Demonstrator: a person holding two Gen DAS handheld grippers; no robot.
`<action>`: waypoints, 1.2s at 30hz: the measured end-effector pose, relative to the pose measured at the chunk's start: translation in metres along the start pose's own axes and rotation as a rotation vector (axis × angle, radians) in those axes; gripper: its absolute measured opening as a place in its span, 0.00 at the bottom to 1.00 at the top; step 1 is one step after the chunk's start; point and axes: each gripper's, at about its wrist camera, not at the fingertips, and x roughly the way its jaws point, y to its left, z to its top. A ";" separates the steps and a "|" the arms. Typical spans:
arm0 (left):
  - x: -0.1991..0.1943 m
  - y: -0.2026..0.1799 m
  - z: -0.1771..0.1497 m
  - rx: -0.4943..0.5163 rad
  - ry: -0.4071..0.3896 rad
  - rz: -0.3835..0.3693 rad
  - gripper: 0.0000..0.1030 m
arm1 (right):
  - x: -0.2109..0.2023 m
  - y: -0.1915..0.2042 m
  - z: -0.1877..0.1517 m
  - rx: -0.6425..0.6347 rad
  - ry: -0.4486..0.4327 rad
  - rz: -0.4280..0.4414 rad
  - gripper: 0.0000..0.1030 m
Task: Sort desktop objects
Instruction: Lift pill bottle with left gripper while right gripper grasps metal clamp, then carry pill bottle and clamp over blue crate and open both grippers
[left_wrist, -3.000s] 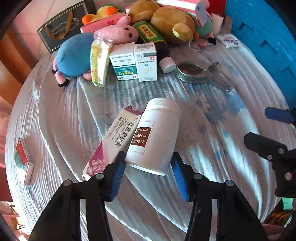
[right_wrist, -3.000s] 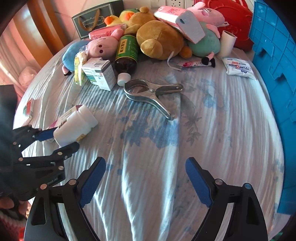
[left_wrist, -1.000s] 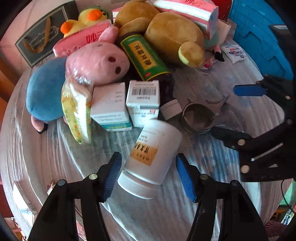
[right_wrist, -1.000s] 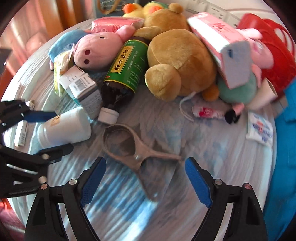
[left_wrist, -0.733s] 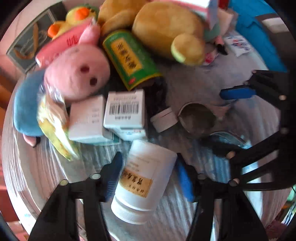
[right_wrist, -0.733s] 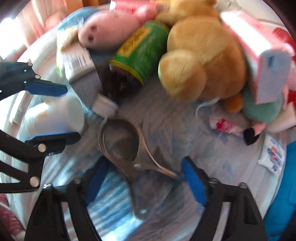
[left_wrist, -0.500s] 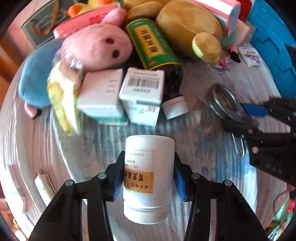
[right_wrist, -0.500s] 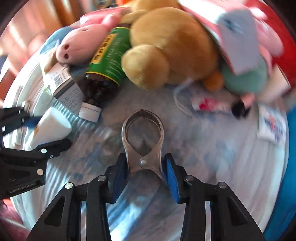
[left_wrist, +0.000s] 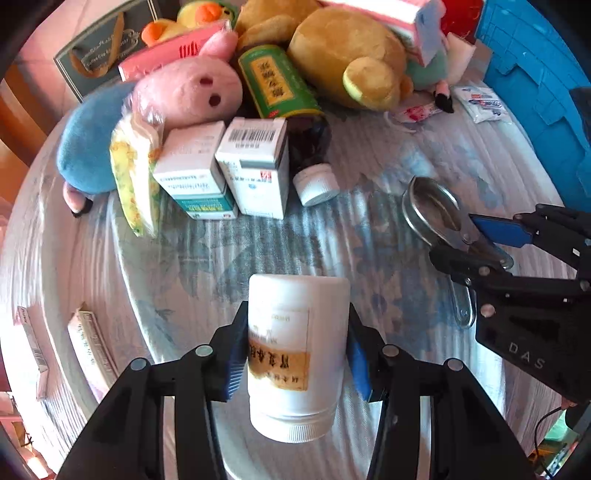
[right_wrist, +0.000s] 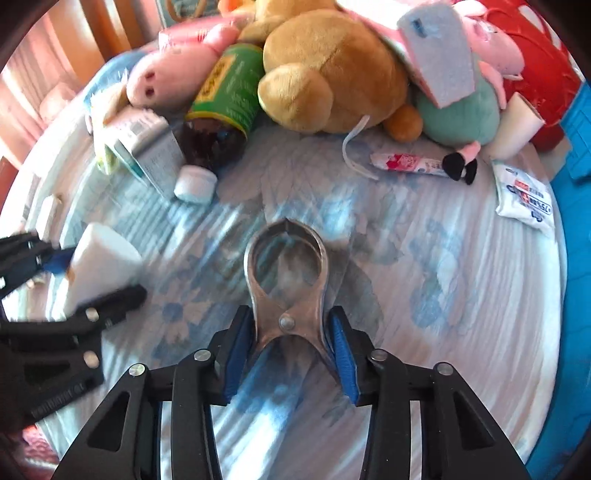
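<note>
A white medicine bottle (left_wrist: 295, 325) with an orange-banded label sits between the blue pads of my left gripper (left_wrist: 295, 343), cap end toward the camera; the pads press on its sides. The right wrist view shows the same bottle (right_wrist: 99, 254) and left gripper (right_wrist: 74, 277) at the left edge. My right gripper (right_wrist: 288, 343) is shut on a large metal clip (right_wrist: 286, 266) at its pivot, the ring end pointing away over the blue-patterned cloth. In the left wrist view the clip (left_wrist: 428, 206) and right gripper (left_wrist: 476, 243) are at the right.
At the far side lie plush toys (left_wrist: 343, 66), a green-labelled brown bottle (left_wrist: 273, 85) with a white cap (left_wrist: 317, 184), and two medicine boxes (left_wrist: 251, 166). A blue crate (left_wrist: 535, 85) borders the right. A tissue packet (right_wrist: 524, 195) and a small tube (right_wrist: 406, 162) lie nearby. Flat boxes (left_wrist: 88, 347) rest at the left edge.
My left jaws have closed on the white bottle, now held straight between the pads. My right jaws have come down from wide open and closed on the metal clip.
</note>
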 end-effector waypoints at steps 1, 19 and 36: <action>-0.005 -0.001 0.000 0.006 -0.019 0.004 0.44 | -0.006 0.000 0.000 0.008 -0.015 0.003 0.36; -0.167 -0.059 0.016 0.059 -0.404 0.002 0.44 | -0.171 -0.001 -0.043 0.089 -0.409 -0.059 0.35; -0.315 -0.295 0.062 0.309 -0.744 -0.277 0.44 | -0.405 -0.146 -0.170 0.430 -0.773 -0.438 0.35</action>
